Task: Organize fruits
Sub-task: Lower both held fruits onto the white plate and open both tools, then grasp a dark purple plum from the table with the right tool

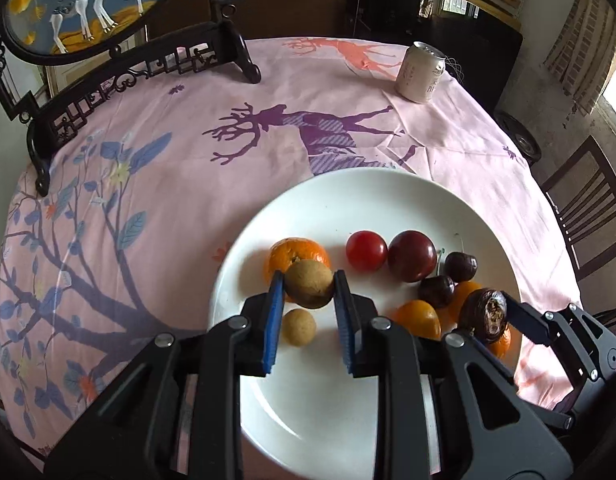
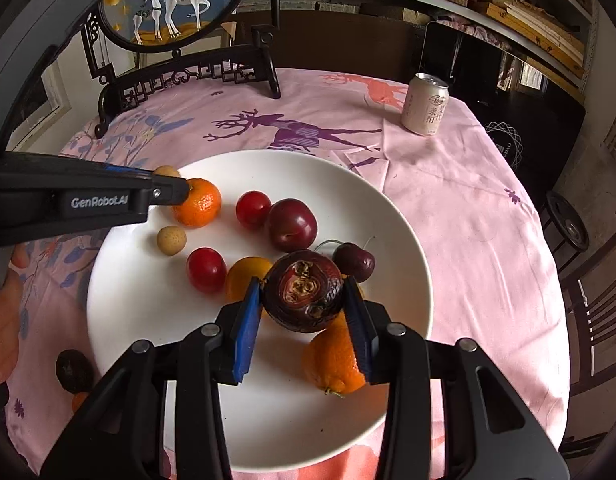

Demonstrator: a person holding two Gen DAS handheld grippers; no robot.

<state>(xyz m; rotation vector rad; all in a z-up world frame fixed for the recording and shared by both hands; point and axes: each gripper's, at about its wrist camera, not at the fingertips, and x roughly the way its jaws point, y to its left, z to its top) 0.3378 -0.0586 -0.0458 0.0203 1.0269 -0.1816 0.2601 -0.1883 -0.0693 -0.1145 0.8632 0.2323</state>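
A big round white plate (image 2: 391, 216) sits on a pink tablecloth with purple deer printed on it (image 1: 347, 92). The left gripper (image 1: 309, 286) pinches a small round brown fruit (image 1: 309, 289) between its blue pads, up over the left part of the plate. Just behind that fruit lies a bumpy orange mandarin (image 1: 304, 254), and below it a little tan ball-shaped fruit (image 1: 298, 327) rests on the plate. The right gripper (image 2: 304, 298) pinches a dark wrinkly purple fruit (image 2: 304, 298), with its cut, seedy side facing the camera, over the right part of the plate. Under it lies a bright orange kumquat (image 2: 333, 362). Also on the plate are two shiny red cherry tomatoes (image 2: 252, 209), a dark red plum (image 2: 292, 225) and a dark cherry with a stem (image 2: 353, 262). A pale drink can (image 2: 424, 105) stands far back on the cloth, near a black carved wooden stand with a round deer picture (image 2: 180, 76). Another dark fruit (image 2: 72, 370) lies on the cloth, just off the plate's left rim.
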